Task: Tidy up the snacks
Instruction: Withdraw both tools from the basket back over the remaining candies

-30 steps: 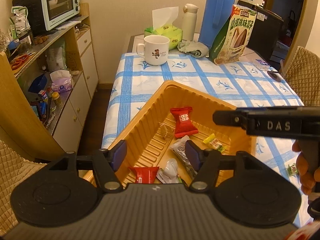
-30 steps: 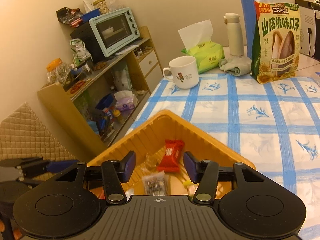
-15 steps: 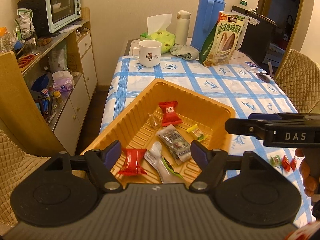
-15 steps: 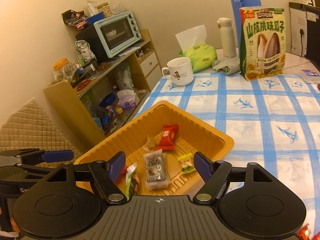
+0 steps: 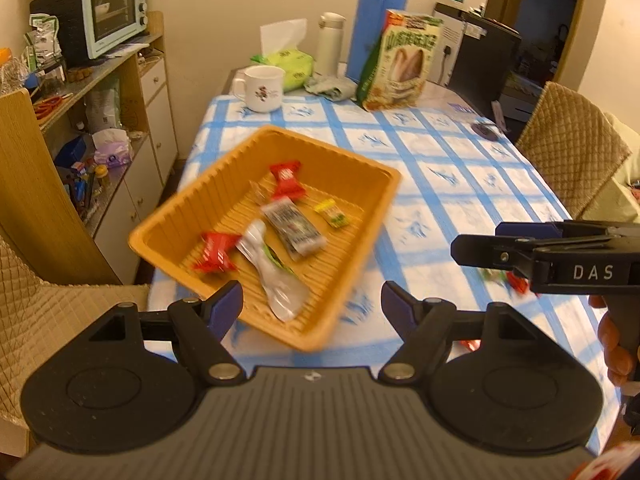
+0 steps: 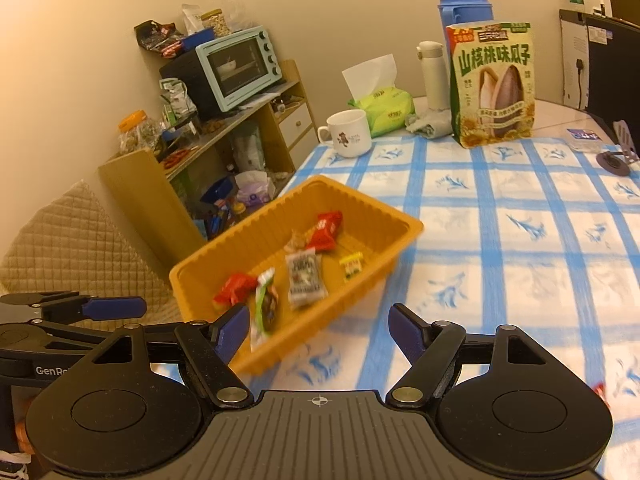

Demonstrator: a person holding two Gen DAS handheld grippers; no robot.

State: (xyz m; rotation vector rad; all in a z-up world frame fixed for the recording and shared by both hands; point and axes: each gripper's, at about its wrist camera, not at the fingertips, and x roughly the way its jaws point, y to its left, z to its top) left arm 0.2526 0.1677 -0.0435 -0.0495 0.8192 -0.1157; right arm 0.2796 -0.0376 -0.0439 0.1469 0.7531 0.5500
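Left gripper (image 5: pixel 312 304) is standing wide, nothing between the blue pads (image 5: pixel 224 306); it is hanging above the near table edge. Right gripper (image 6: pixel 319 330) is likewise spread wide and gripping nothing. In the left view the right gripper is showing side-on at the right, over loose sweets (image 5: pixel 500 278) lying on the cloth (image 5: pixel 460 176); its jaws cannot be judged from that angle.

Just ahead of both grippers an orange tray (image 5: pixel 192 216) is sitting on the cloth at the table's left near corner, turned diagonally, touched by neither gripper. Frames are motion-blurred here.

Tray contents:
- red sweet (image 5: pixel 286 178) lying at the far end
- clear small wrapper (image 5: pixel 258 192) lying just beside it
- grey packet (image 5: pixel 294 228) lying mid-tray
- yellow sweet (image 5: pixel 332 212) lying to its right
- second red sweet (image 5: pixel 214 252) lying at the near left
- clear pouch (image 5: pixel 272 276) lying beside it, toward the near wall

Farther back a mug (image 5: pixel 262 88), tissue pack (image 5: pixel 288 62), white flask (image 5: pixel 330 44), blue thermos (image 5: pixel 376 24) and seed bag (image 5: pixel 400 64) are standing at the table's far end. An oven (image 5: pixel 108 10) is sitting on the shelf at the left.
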